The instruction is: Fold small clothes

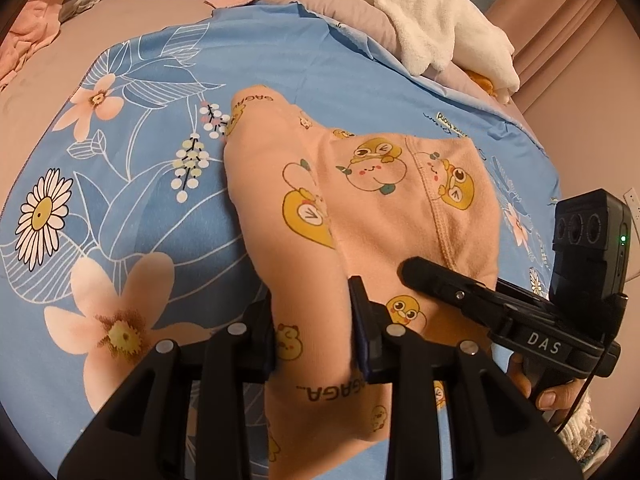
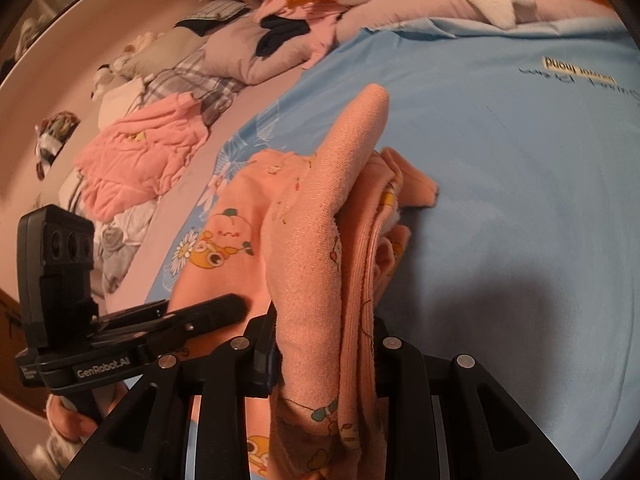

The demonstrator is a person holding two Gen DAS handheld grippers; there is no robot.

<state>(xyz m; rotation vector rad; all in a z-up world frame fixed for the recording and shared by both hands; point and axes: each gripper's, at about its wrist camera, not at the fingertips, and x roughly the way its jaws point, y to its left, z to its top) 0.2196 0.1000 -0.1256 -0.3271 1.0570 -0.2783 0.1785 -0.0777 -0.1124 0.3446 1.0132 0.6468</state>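
Left wrist view: left gripper (image 1: 314,326) jaws clenched on a raised fold of the peach cartoon-print garment (image 1: 360,208).
Right wrist view: right gripper (image 2: 326,346) jaws pinched on a thick bunch of the same garment (image 2: 320,232), several layers between them.
Other gripper: the right one (image 1: 424,276) shows in the left view, lying on the garment's right side.
Garment place: on the blue floral sheet (image 1: 132,184), partly lifted at both grips, one end standing up in a narrow peak.
Sheet place: spread over the pink bed (image 2: 248,104).
Beyond: white plush goose (image 1: 424,12) at the sheet's far edge; crumpled pink clothing (image 2: 140,152) well apart on the bed.
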